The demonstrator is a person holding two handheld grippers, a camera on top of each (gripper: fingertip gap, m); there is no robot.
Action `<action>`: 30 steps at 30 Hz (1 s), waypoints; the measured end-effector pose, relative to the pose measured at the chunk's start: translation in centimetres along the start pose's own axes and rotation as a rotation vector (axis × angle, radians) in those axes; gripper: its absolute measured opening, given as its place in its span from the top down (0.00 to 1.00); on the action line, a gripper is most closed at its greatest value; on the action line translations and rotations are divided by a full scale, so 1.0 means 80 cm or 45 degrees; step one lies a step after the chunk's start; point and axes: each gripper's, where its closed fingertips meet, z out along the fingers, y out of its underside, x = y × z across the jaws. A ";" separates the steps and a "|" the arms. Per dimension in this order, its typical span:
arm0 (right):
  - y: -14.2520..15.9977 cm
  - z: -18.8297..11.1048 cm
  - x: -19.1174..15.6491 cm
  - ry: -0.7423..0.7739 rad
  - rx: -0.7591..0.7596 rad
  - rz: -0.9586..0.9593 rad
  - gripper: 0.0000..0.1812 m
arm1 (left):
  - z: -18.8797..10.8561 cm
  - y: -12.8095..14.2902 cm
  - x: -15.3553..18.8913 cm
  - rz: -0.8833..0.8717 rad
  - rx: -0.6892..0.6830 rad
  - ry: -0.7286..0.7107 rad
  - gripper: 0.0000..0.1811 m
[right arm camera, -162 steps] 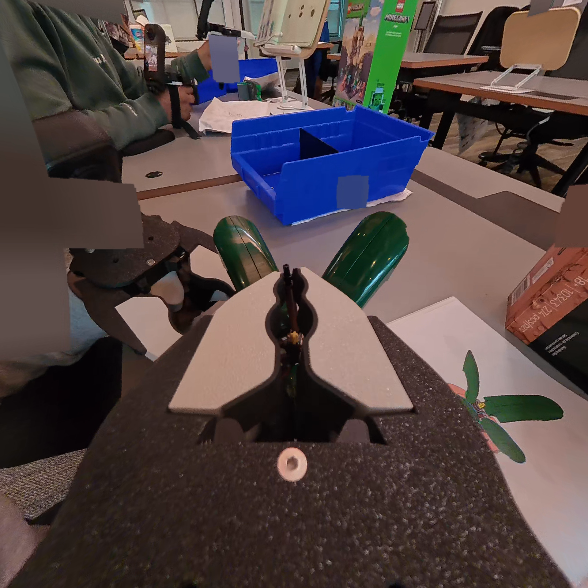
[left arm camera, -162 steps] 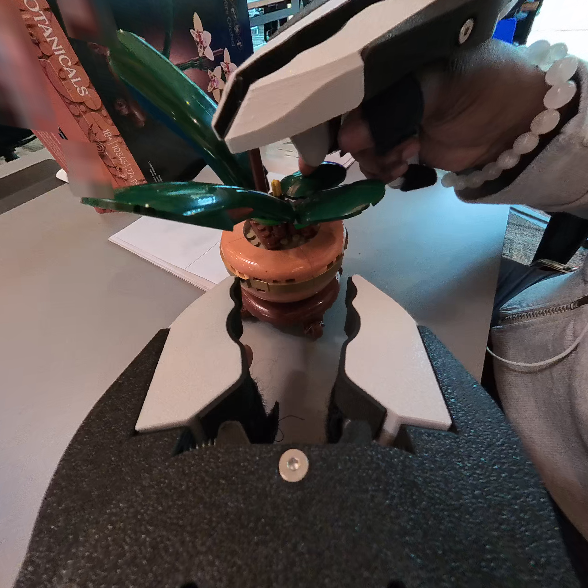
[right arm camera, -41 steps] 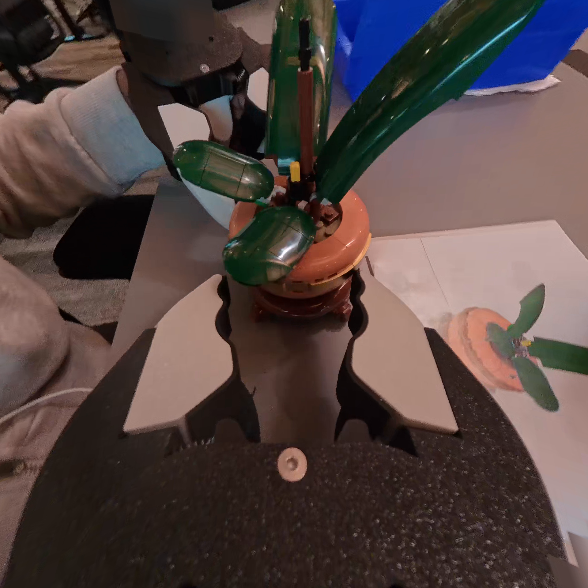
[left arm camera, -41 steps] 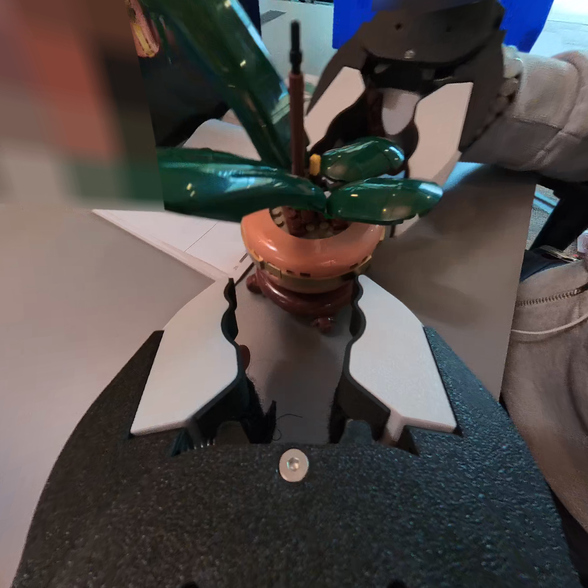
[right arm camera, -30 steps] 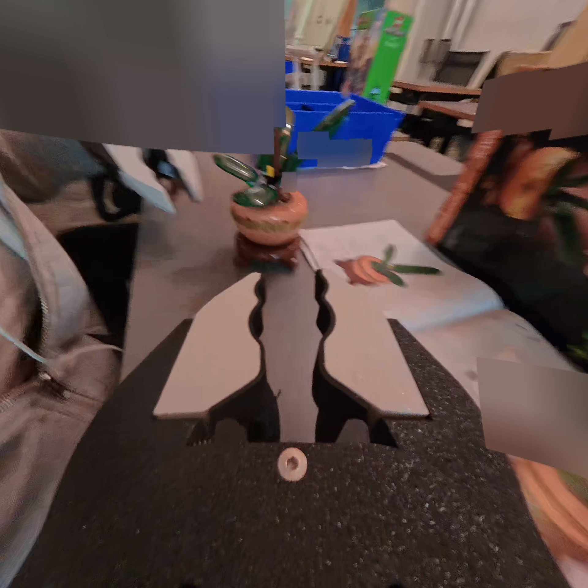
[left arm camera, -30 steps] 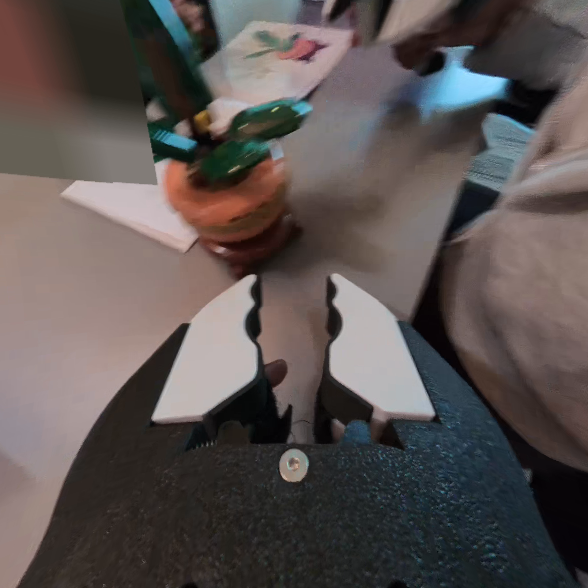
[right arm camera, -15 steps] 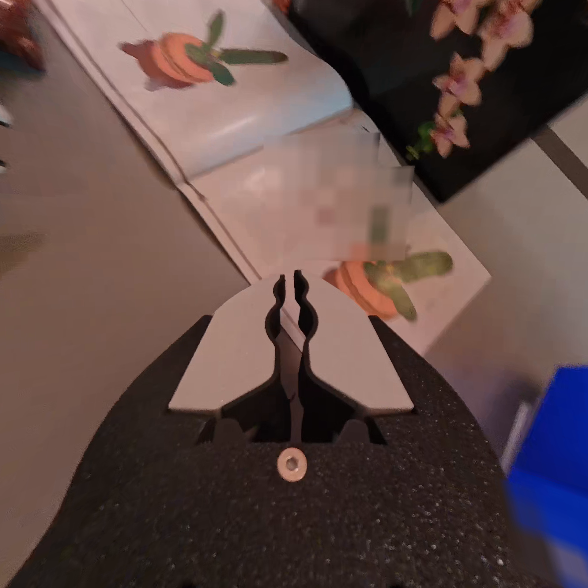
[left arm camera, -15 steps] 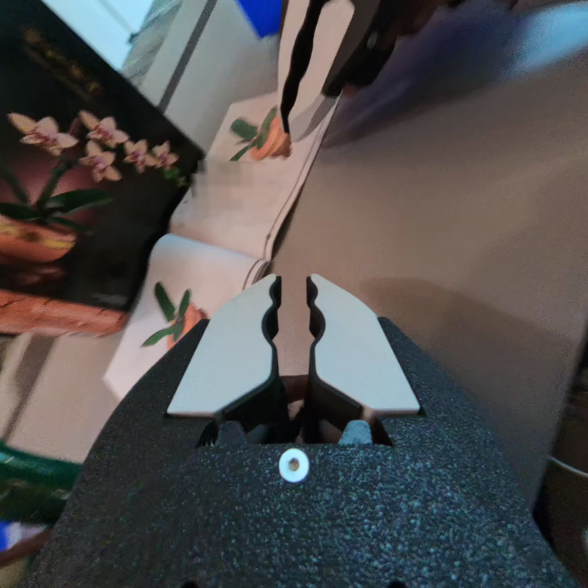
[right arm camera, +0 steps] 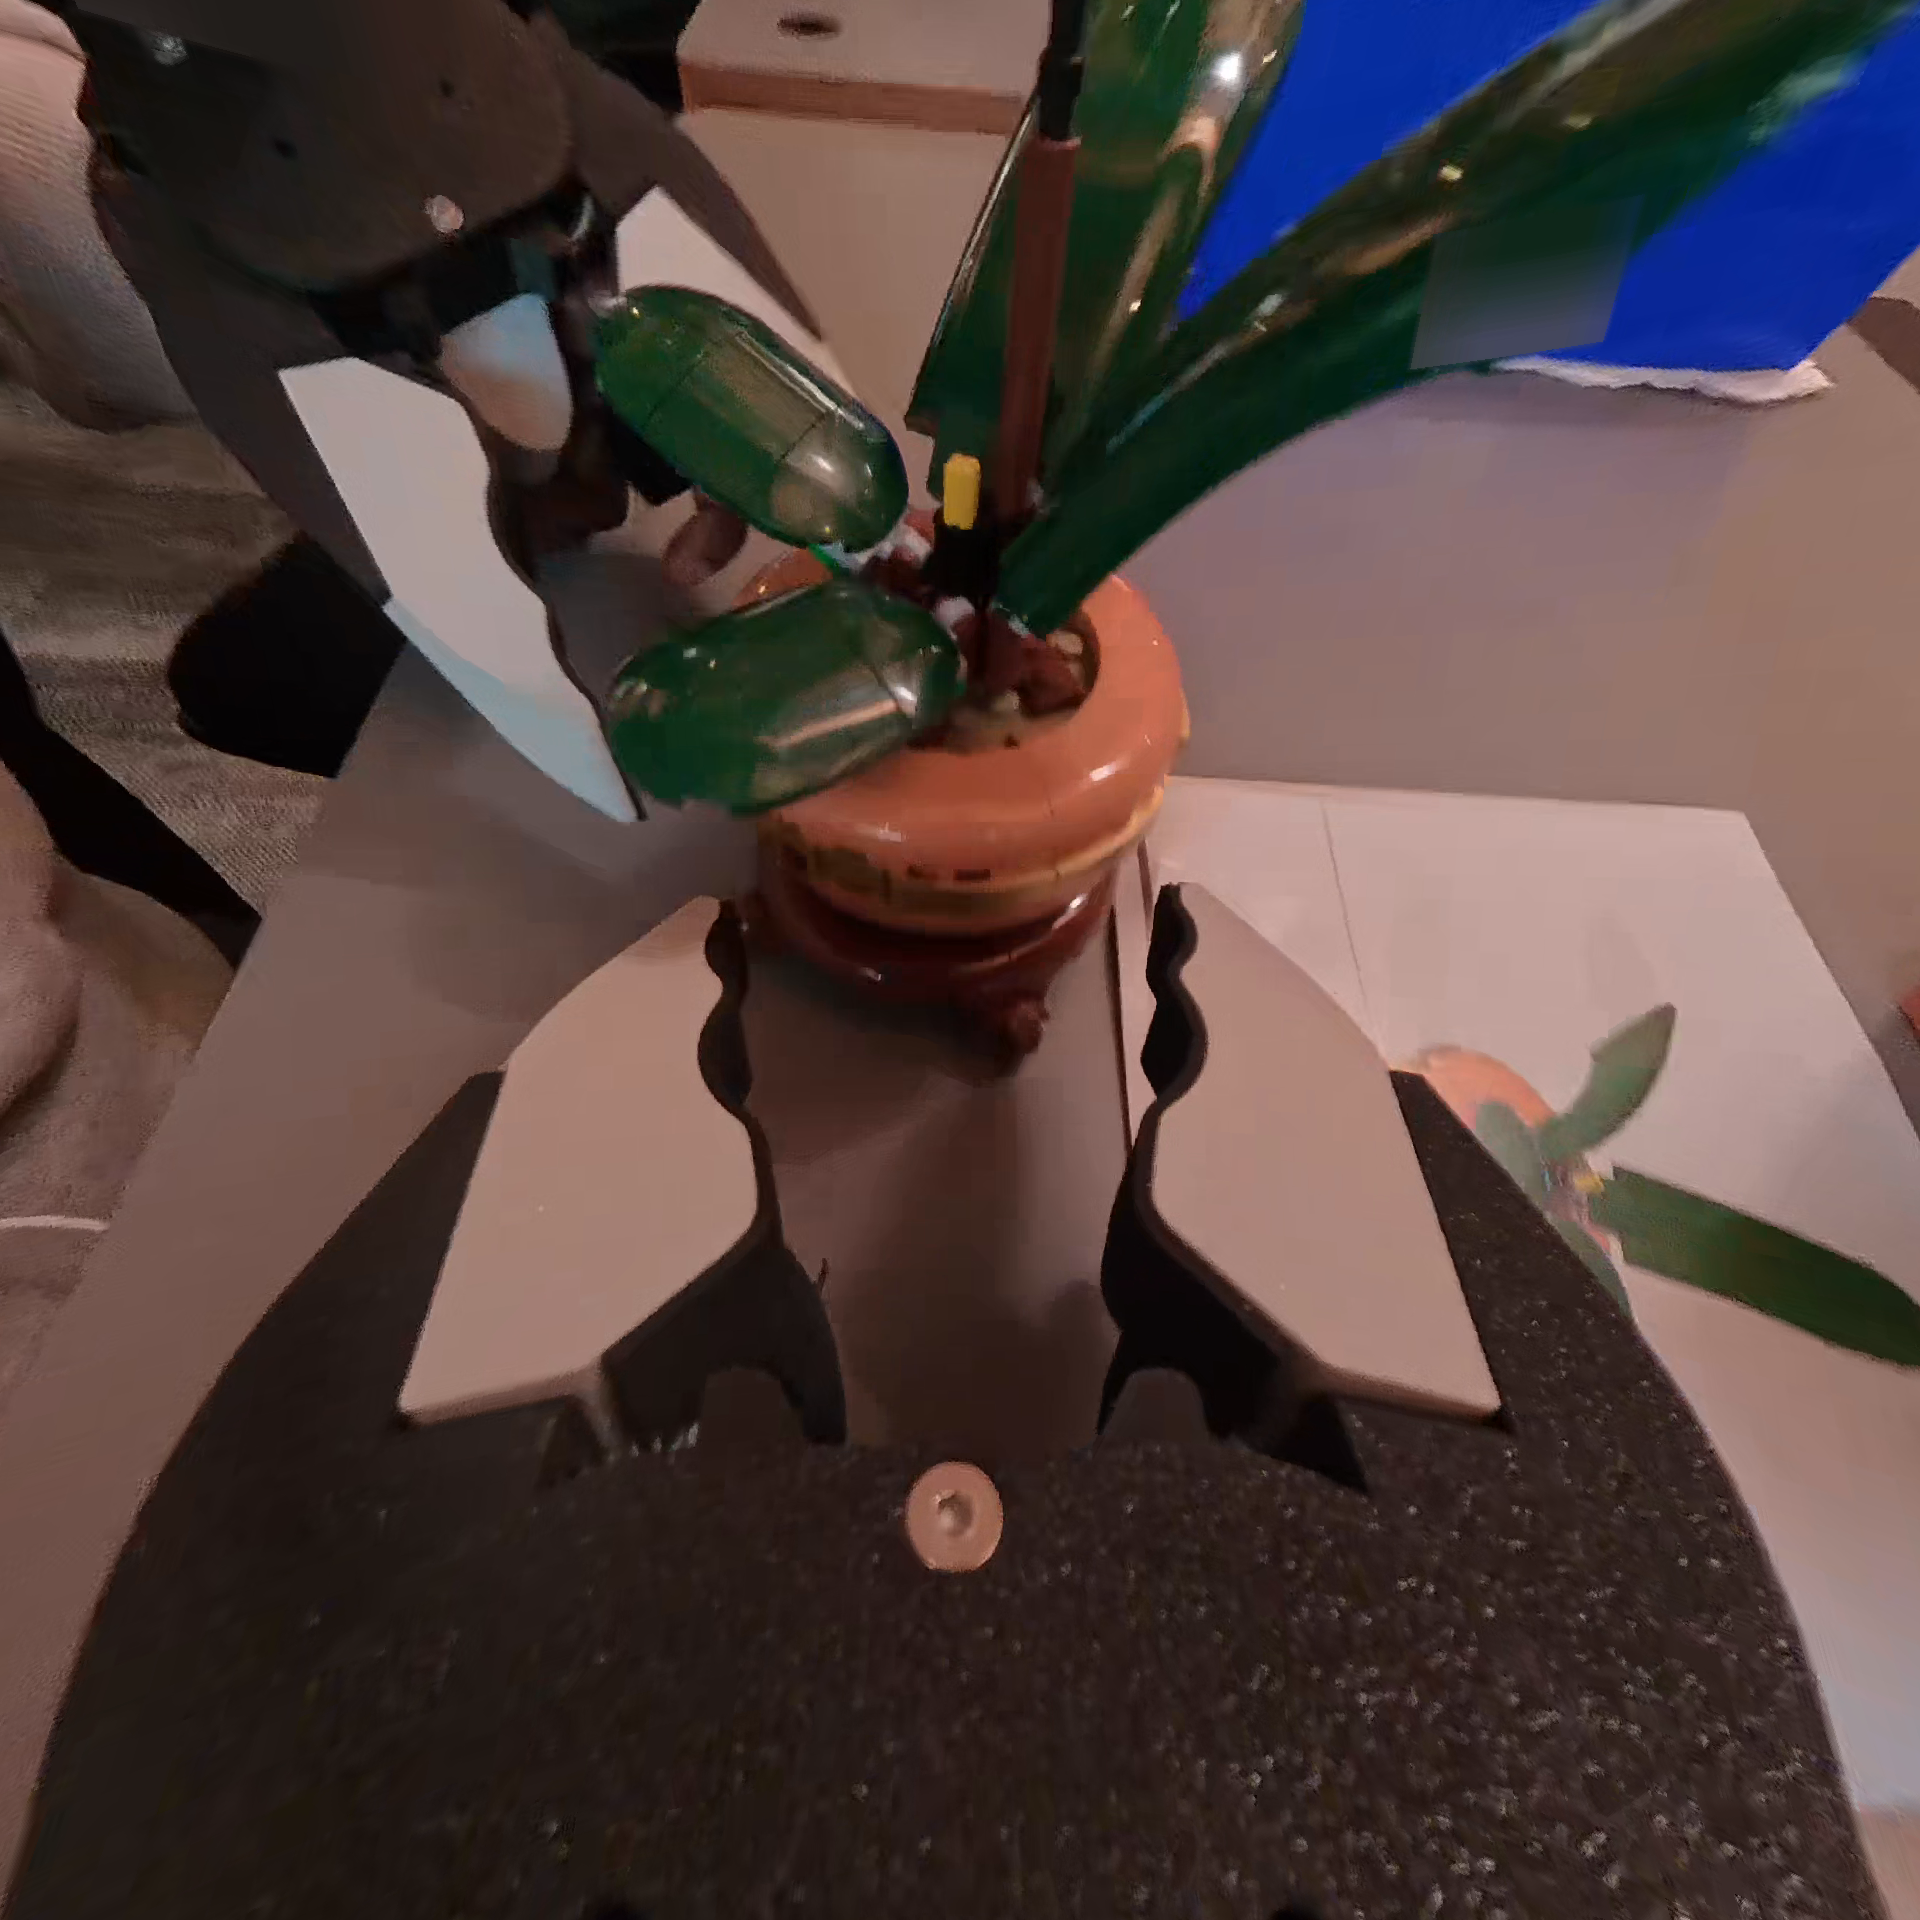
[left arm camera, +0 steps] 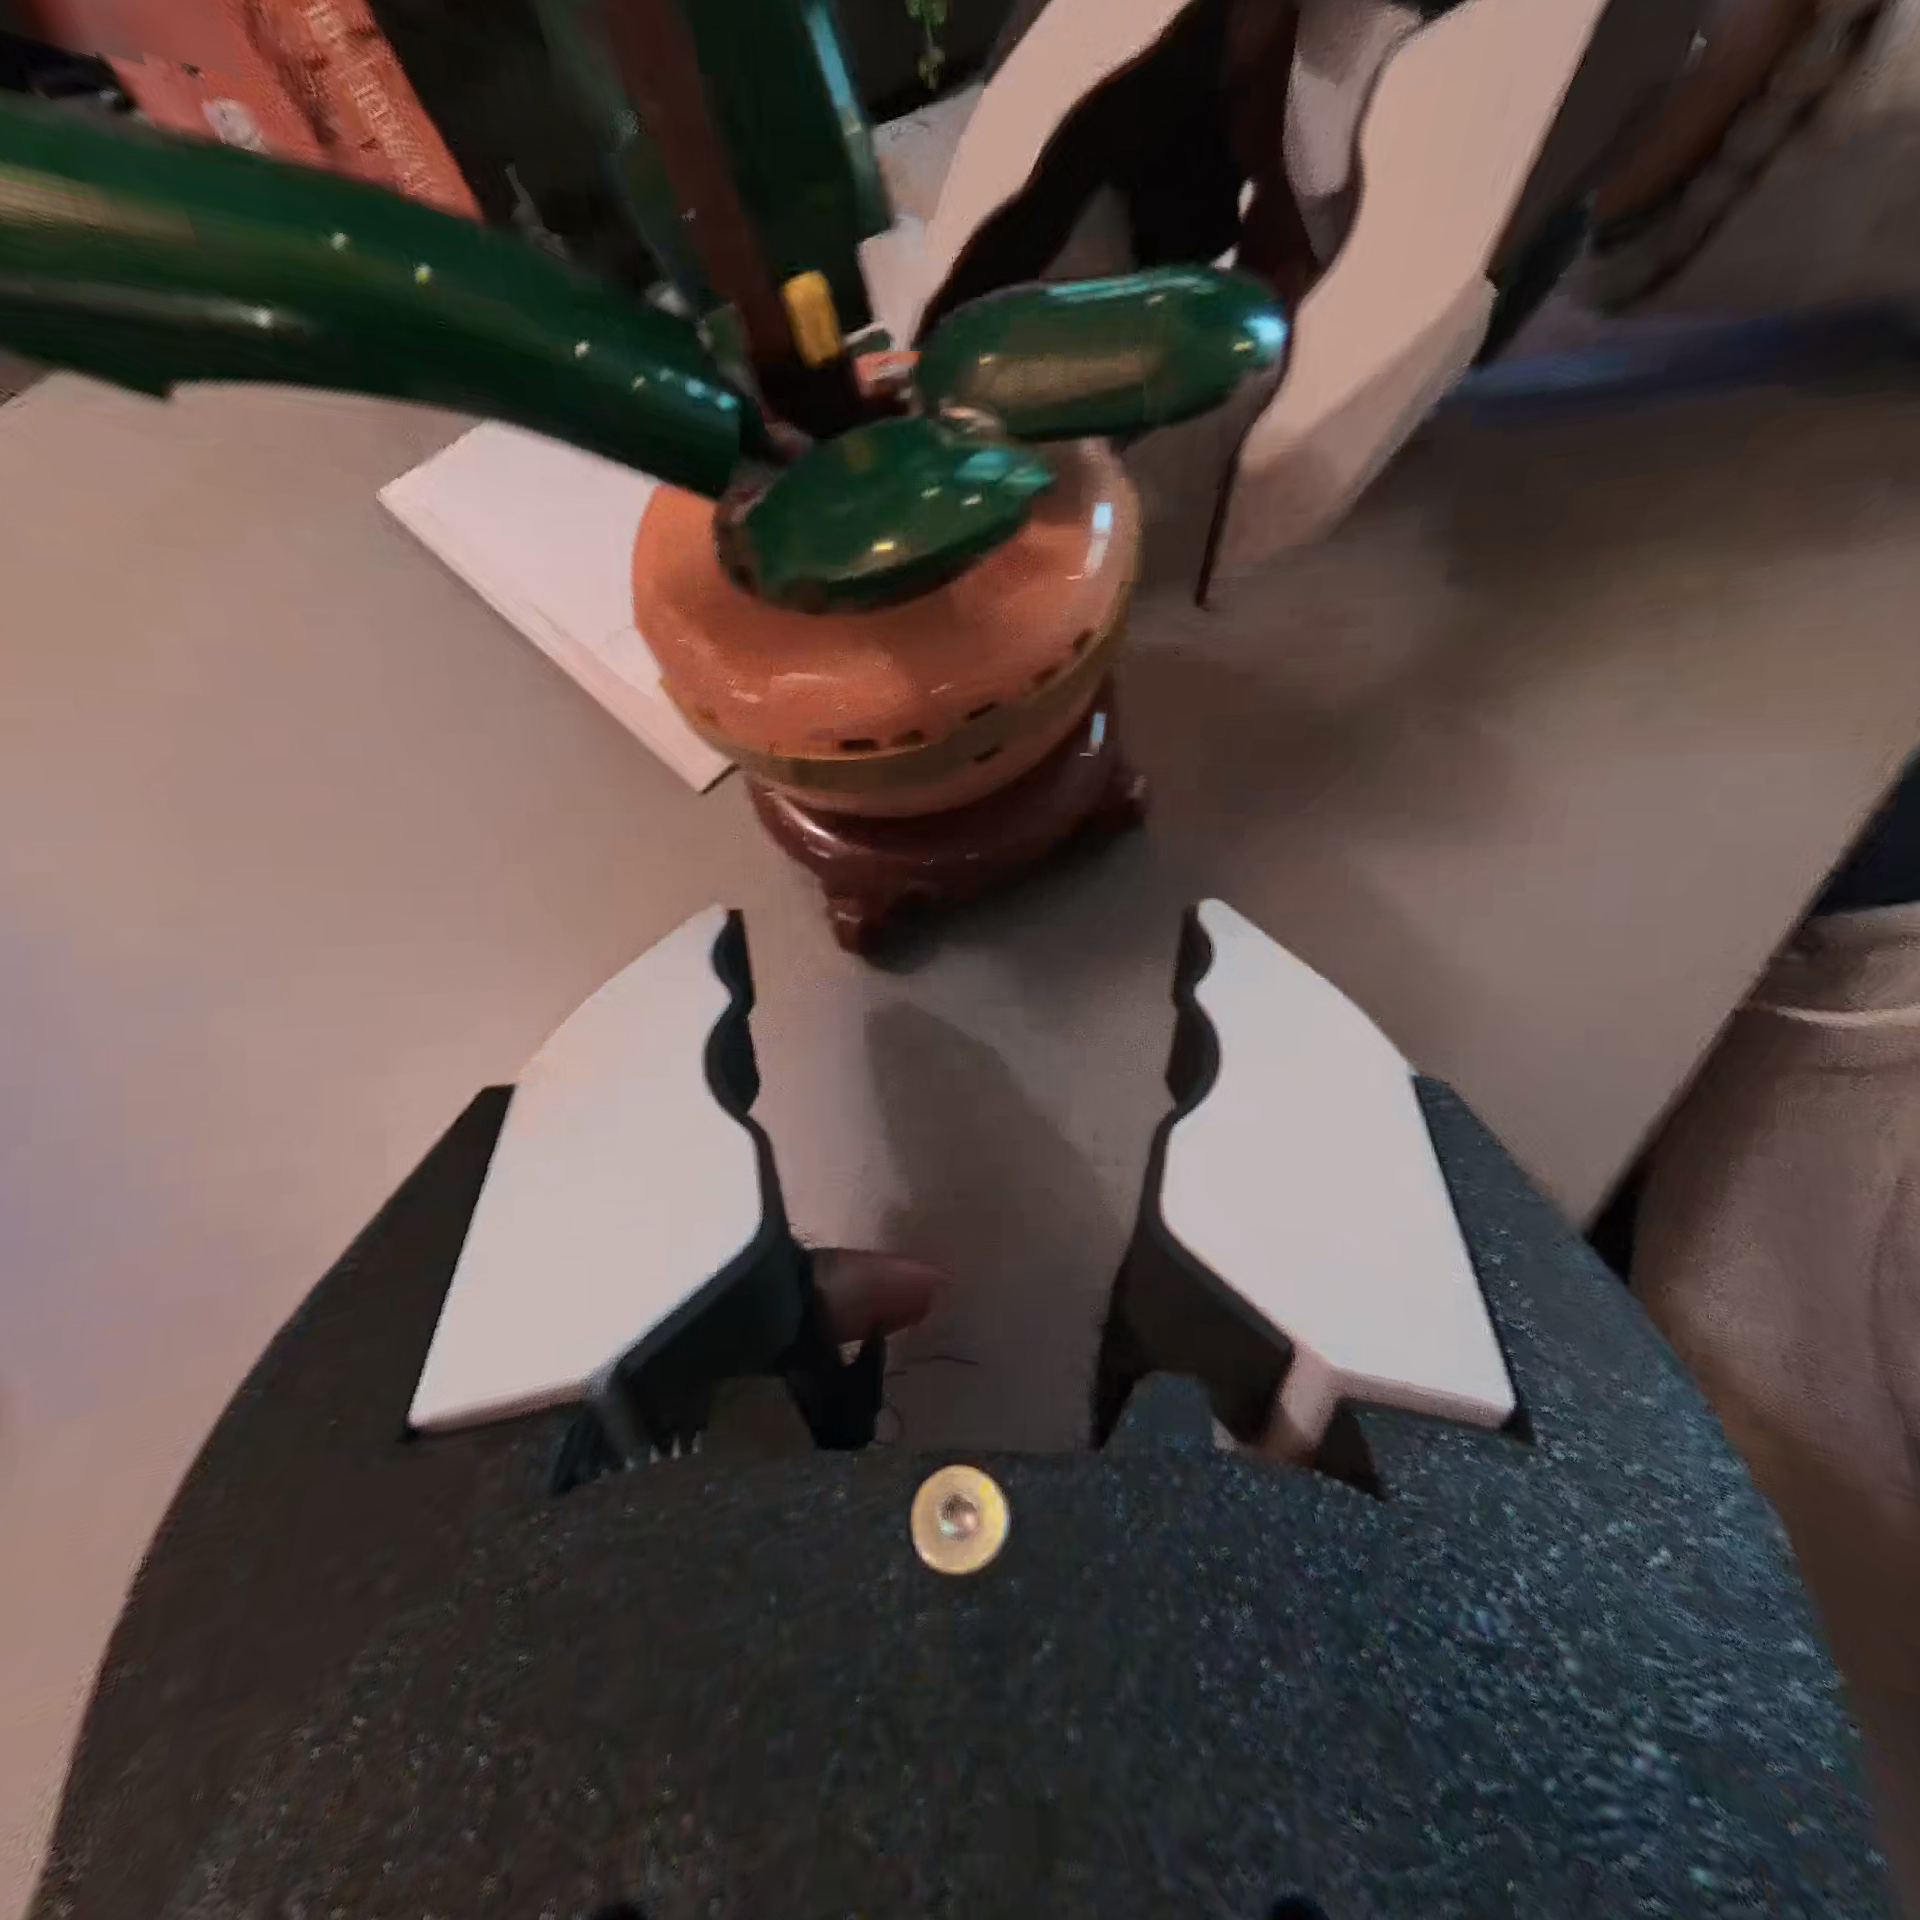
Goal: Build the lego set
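With both the left hand-held gripper (left arm camera: 961,935) and right hand-held gripper (right arm camera: 940,914) spread empty, closing could topple the terracotta-coloured lego plant pot (right arm camera: 977,790) or knock off its glossy green leaves (right arm camera: 779,696).

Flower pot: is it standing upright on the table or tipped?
Upright. The orange flower pot sits level on its dark brown base on the table, and the brown stem rises straight from it.
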 end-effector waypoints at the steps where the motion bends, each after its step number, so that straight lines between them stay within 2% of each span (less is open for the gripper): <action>1: 0.000 0.009 0.000 0.002 -0.041 -0.019 0.61 | 0.004 -0.001 -0.007 0.005 0.008 -0.019 0.55; 3: -0.006 0.025 0.002 0.030 -0.075 -0.084 0.63 | 0.007 -0.012 -0.016 0.036 0.060 -0.039 0.56; 5: -0.014 0.043 0.002 0.018 -0.098 -0.116 0.64 | 0.005 -0.016 -0.028 0.044 0.086 -0.079 0.63; 13: -0.058 0.130 0.038 -0.089 -0.093 -0.220 0.65 | -0.032 0.022 -0.115 -0.070 0.008 -0.323 0.63; 18: -0.072 0.158 0.066 -0.063 -0.060 -0.242 0.66 | -0.038 0.032 -0.156 -0.177 0.005 -0.494 0.63; 20: -0.070 0.154 0.081 -0.001 -0.085 -0.190 0.62 | -0.036 0.032 -0.161 -0.204 0.007 -0.530 0.63; 22: -0.072 0.132 0.086 0.057 -0.064 -0.115 0.62 | -0.039 0.032 -0.157 -0.264 -0.003 -0.525 0.64; 26: -0.091 0.076 0.085 0.287 0.020 -0.008 0.59 | -0.076 0.040 -0.139 -0.343 -0.104 -0.537 0.57; 28: -0.102 0.071 0.076 0.357 0.009 0.046 0.41 | -0.094 0.034 -0.136 -0.304 -0.206 -0.558 0.57; 30: -0.098 0.074 0.066 0.368 -0.095 0.095 0.36 | -0.108 0.021 -0.145 -0.219 -0.286 -0.640 0.53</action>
